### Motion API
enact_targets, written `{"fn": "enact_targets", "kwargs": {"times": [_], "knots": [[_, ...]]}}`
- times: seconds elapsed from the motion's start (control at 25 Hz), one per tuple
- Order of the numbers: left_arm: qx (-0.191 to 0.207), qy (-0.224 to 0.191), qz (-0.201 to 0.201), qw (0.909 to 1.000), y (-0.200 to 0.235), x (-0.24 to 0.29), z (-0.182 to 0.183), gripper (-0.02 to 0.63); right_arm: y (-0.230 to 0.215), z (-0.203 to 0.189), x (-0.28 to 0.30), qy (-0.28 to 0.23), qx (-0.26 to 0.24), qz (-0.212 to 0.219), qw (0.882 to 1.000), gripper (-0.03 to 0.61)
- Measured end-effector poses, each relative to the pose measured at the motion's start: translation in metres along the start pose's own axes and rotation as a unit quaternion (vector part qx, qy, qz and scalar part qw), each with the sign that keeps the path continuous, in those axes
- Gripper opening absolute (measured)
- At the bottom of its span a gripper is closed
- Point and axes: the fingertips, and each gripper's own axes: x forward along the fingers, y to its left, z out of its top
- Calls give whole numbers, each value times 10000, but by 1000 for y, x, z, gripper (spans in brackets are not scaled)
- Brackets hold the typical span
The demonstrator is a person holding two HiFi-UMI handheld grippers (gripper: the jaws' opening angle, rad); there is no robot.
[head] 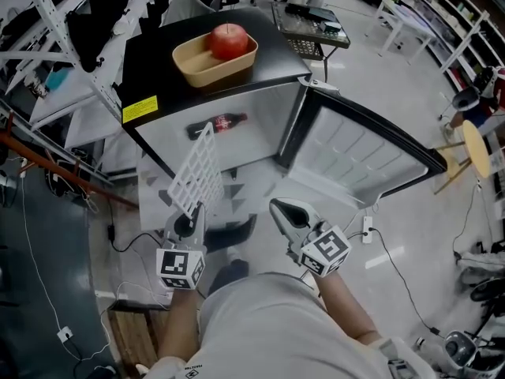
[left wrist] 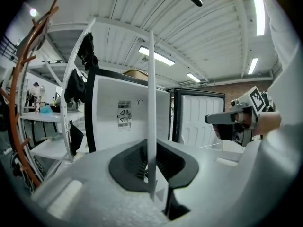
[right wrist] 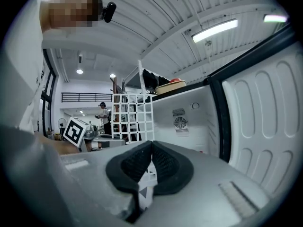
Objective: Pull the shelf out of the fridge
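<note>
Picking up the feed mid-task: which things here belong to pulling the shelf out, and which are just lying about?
In the job: shelf, clamped in the left gripper, outside the fridge; fridge door, open.
Lying about: apple in a tan tray on the fridge top; bottle inside the fridge.

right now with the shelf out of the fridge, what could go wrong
The shelf is held on edge, pinched at one side only by the left claw; it could twist or slip free. The right claw is shut and empty, giving no support. Swung sideways, the shelf might hit the open fridge door.
</note>
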Motion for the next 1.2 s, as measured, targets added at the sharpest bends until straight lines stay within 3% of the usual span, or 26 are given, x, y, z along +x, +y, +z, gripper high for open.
{"fn": "enact_targets", "kwargs": {"times": [0.2, 0.52, 1.2], "knots": [[343, -14, 136, 9993, 3, -6, 5, 31, 9, 2, 8, 70, -292, 98, 9995, 0], [437, -79, 229, 9988, 7, -10, 9, 31, 18, 3, 16, 92, -701, 143, 9974, 0], [445, -24, 282, 9986, 6, -11, 4, 31, 16, 1, 11, 202, -737, 68, 9971, 0]]}}
